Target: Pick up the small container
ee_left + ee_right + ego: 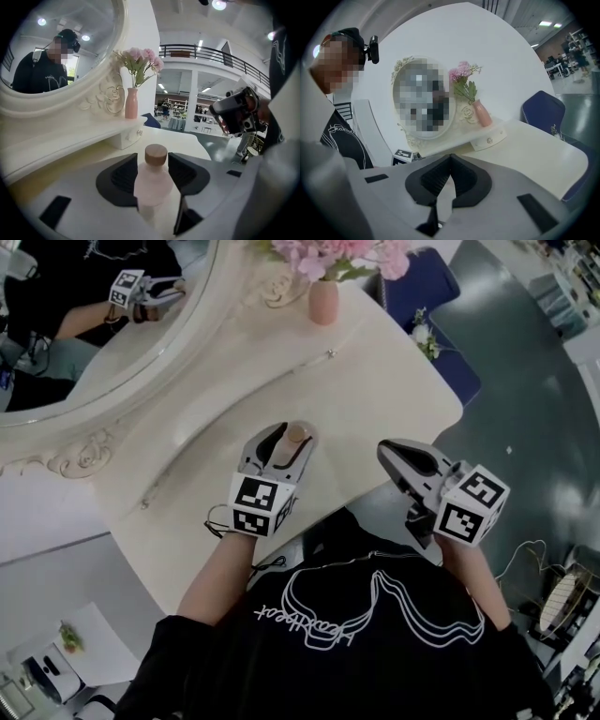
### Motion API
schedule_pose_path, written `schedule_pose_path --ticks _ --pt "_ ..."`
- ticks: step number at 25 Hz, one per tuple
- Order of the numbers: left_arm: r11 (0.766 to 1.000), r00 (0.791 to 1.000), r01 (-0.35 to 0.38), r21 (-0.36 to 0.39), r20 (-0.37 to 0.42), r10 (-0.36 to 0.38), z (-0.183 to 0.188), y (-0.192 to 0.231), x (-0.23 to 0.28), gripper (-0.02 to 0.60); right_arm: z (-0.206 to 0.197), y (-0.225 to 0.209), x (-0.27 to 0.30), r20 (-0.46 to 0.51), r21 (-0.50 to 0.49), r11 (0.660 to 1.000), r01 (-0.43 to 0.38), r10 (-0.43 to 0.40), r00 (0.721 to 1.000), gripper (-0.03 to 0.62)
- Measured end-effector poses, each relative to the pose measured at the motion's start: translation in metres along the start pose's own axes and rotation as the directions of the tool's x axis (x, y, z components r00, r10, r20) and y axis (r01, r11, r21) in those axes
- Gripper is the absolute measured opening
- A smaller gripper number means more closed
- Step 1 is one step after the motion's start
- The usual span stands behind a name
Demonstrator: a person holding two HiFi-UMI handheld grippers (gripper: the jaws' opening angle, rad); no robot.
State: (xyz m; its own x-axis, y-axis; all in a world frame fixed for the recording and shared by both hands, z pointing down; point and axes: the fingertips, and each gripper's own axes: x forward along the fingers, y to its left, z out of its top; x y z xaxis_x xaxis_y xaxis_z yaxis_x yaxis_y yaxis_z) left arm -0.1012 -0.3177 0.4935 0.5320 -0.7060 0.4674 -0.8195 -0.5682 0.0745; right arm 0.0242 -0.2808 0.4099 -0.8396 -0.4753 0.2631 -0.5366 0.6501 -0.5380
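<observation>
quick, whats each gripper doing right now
Left gripper: jaws closed on the small pink bottle.
Right gripper: jaws closed, holding nothing.

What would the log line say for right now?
left gripper: shut on small container | right gripper: shut, empty | container: pink, brown cap

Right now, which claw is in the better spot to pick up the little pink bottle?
Left. The small container sits between the jaws of the left claw, though I can't tell if they squeeze it. The right claw is shut, empty and off to the side.
</observation>
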Motion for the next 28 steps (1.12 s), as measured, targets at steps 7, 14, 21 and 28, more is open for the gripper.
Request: schedule_pose_path --ticks 7,14,21,28 --pt "0.997 1.000 -0.014 0.070 0.001 0.013 -0.004 -0.004 0.002 0.146 -0.005 0.003 0.002 0.002 0.005 1.000 -0.025 0.025 1.000 0.008" --pt "0.997 1.000 -0.014 0.069 0.022 0.013 -0.003 -0.004 0.002 0.143 -0.009 0.001 0.001 0.002 0.017 1.000 -0.011 0.011 1.000 0.008" --pt "0.998 0.999 -0.012 0.067 0.038 0.009 -0.003 -0.004 0.001 0.137 -0.014 0.002 -0.001 0.003 0.024 1.000 -0.004 0.004 1.000 0.008" --pt "0.999 0.999 -0.015 0.038 0.046 0.013 -0.001 0.000 0.000 0.135 -0.018 0.000 -0.006 0.008 0.032 0.999 0.009 -0.009 1.000 0.008"
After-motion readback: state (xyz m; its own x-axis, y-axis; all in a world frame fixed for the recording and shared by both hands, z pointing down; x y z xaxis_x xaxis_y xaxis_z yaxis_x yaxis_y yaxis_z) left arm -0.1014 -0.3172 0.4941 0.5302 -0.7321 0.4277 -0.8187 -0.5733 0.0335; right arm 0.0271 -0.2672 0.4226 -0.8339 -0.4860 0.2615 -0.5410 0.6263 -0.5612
